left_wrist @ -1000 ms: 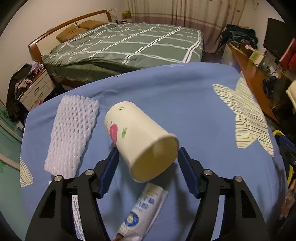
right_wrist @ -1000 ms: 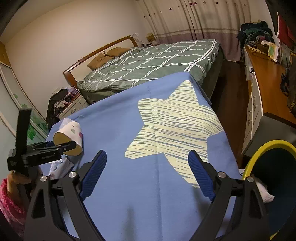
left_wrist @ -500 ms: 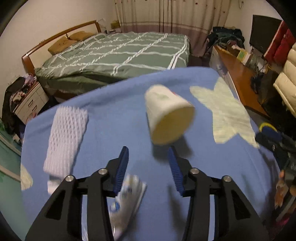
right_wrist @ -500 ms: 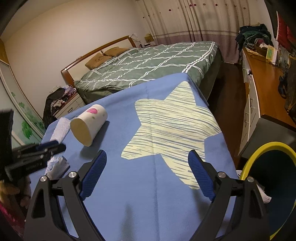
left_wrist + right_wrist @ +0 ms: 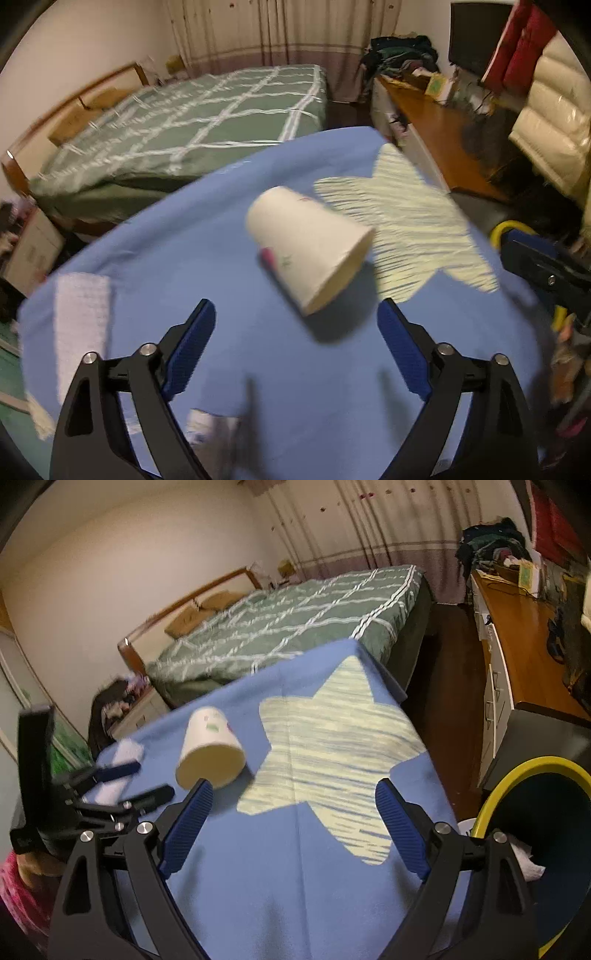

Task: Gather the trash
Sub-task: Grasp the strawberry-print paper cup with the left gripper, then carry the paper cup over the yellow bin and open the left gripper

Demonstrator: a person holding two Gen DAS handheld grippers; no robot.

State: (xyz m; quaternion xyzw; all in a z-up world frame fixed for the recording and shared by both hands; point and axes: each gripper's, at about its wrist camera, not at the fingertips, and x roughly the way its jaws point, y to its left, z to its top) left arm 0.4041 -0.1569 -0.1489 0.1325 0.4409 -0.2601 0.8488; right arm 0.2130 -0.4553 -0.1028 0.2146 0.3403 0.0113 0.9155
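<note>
So our left gripper has just been opening, nothing between its jaws now. The paper cup it was closing around 1 second ago lies on its side on the blue cloth, nearer the yellow-rimmed bin. Right gripper sits wide open, empty. We'd say regrab.

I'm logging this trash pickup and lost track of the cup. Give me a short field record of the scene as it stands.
surface: blue cloth with pale star
paper cup: on its side on the cloth, mouth toward the cameras, not gripped
left gripper: open, jaws have just been opening, nothing between them, cup just ahead
right gripper: open, empty
foam net: flat on the cloth, left of the cup
bin: yellow-rimmed, off the cloth's right edge
</note>
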